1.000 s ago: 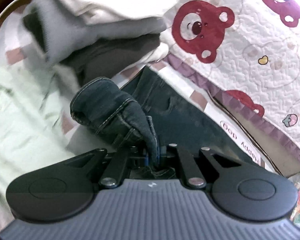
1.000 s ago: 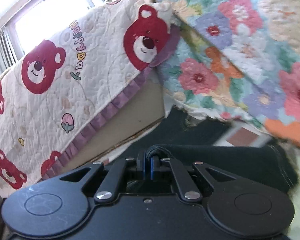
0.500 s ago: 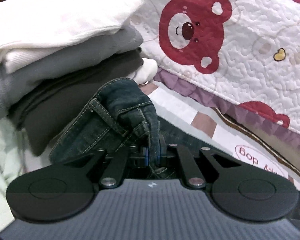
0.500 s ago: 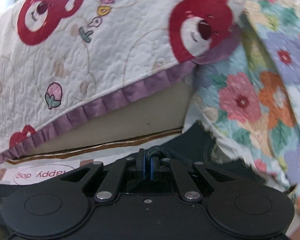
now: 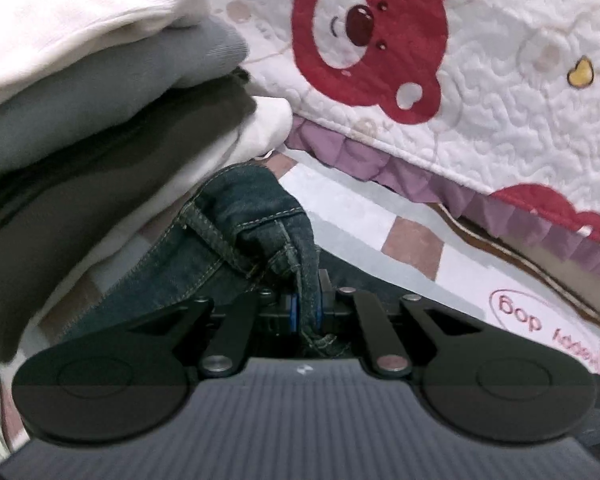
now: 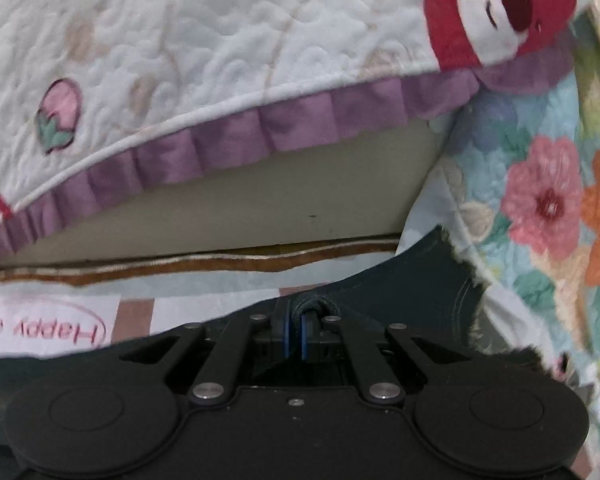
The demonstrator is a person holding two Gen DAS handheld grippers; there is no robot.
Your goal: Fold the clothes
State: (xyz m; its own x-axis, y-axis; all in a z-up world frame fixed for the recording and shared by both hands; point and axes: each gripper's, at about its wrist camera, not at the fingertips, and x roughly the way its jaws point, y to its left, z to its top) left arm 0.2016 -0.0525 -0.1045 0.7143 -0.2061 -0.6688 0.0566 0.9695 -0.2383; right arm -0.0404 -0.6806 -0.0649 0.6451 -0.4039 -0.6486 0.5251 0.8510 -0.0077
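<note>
Bear quilt [image 5: 500,92]: white quilted cover with red bear faces and a purple frill along its edge; it fills the upper right of the left wrist view and most of the top of the right wrist view [image 6: 188,52].
Flower quilt [image 6: 548,200]: pale cover with pink and orange blossoms, down the right side of the right wrist view, its edge lying over the far end of the jeans.
Sheet [image 5: 380,216]: white and pale blue with brown squares and a pink oval with upside-down lettering; it lies under the jeans and runs up to the frill.
Stack of clothes [image 5: 100,92]: folded pieces piled at upper left, cream on top, grey below it, dark brown under that, a white piece at the bottom; the stack sits just beside the bunched denim.
Jeans [image 5: 236,240]: dark blue denim with pale stitching, lying on the sheet; one end is bunched up in front of the left tongs, the other stretches flat past the right tongs [image 6: 420,276].
Left gripper [image 5: 306,308]: jaws narrow, pinching a fold of denim between the blue pads.
Right gripper [image 6: 294,334]: jaws narrow, clamped on a rolled edge of the jeans.
</note>
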